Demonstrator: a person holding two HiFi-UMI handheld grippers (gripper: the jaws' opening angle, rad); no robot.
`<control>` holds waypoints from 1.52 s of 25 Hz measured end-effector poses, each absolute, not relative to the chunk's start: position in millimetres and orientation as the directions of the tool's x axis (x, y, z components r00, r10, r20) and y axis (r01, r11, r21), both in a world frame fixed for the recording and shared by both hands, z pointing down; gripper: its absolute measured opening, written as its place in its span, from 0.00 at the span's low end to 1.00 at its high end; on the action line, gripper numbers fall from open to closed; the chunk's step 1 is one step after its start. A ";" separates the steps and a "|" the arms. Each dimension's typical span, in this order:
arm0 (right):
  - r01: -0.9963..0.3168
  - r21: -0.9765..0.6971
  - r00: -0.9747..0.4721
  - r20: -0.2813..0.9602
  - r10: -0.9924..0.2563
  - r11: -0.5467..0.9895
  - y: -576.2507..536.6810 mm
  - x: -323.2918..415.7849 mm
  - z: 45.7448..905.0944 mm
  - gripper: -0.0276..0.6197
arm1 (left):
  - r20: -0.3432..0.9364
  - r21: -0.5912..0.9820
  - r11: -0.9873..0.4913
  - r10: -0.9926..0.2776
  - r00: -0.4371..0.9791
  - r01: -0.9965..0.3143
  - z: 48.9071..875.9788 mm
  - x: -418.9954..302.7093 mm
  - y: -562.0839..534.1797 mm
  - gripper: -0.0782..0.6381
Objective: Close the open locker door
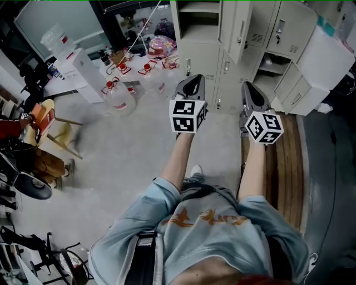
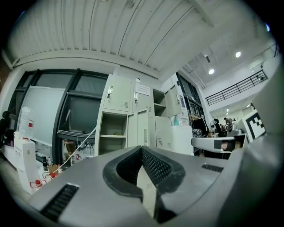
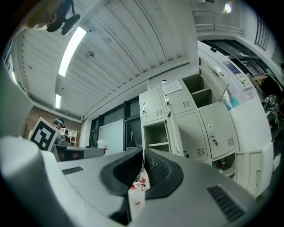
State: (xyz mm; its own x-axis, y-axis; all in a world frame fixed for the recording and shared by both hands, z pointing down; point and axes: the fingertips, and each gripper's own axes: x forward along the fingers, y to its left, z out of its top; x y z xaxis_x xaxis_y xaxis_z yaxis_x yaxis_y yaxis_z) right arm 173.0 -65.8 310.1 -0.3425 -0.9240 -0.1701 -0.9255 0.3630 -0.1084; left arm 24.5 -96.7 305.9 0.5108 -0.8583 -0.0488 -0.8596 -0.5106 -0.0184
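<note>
Head view: my left claw and right claw, both pinched shut and empty, sit well short of the lockers, whose open door looks stiff, light metal, so I'd push its free edge.

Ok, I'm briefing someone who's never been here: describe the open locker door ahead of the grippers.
Find the beige locker bank on the far wall. Just right of its open compartment with a shelf, one door swings out into the room; the doors beside it sit flush.
</note>
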 end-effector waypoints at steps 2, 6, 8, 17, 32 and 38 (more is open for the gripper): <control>-0.923 -0.104 -0.349 -0.177 -0.920 0.370 -86.2 165.8 303.7 0.09 | -0.051 -0.014 -0.502 -0.863 0.502 -0.865 301.7 14.8 -117.1 0.14; -0.918 -0.091 -0.366 -0.183 -0.912 0.387 -128.8 152.5 294.9 0.09 | -0.059 -0.004 -0.498 -0.865 0.498 -0.867 294.3 6.0 -162.3 0.14; -0.920 -0.083 -0.364 -0.180 -0.914 0.383 -149.4 152.3 292.9 0.09 | -0.064 -0.002 -0.512 -0.857 0.511 -0.859 292.0 9.9 -183.8 0.14; -0.937 -0.068 -0.333 -0.131 -0.934 0.343 -233.9 160.9 307.0 0.09 | -0.010 0.064 -0.545 -0.838 0.546 -0.836 323.1 7.5 -268.5 0.14; -0.949 -0.072 -0.299 -0.100 -0.949 0.307 -279.6 188.3 321.6 0.10 | -0.020 0.095 -0.635 -0.772 0.636 -0.767 333.4 44.7 -309.1 0.14; -0.955 -0.034 -0.291 -0.084 -0.953 0.295 -293.0 211.1 316.2 0.20 | -0.013 0.133 -0.630 -0.773 0.635 -0.765 341.9 58.3 -329.3 0.14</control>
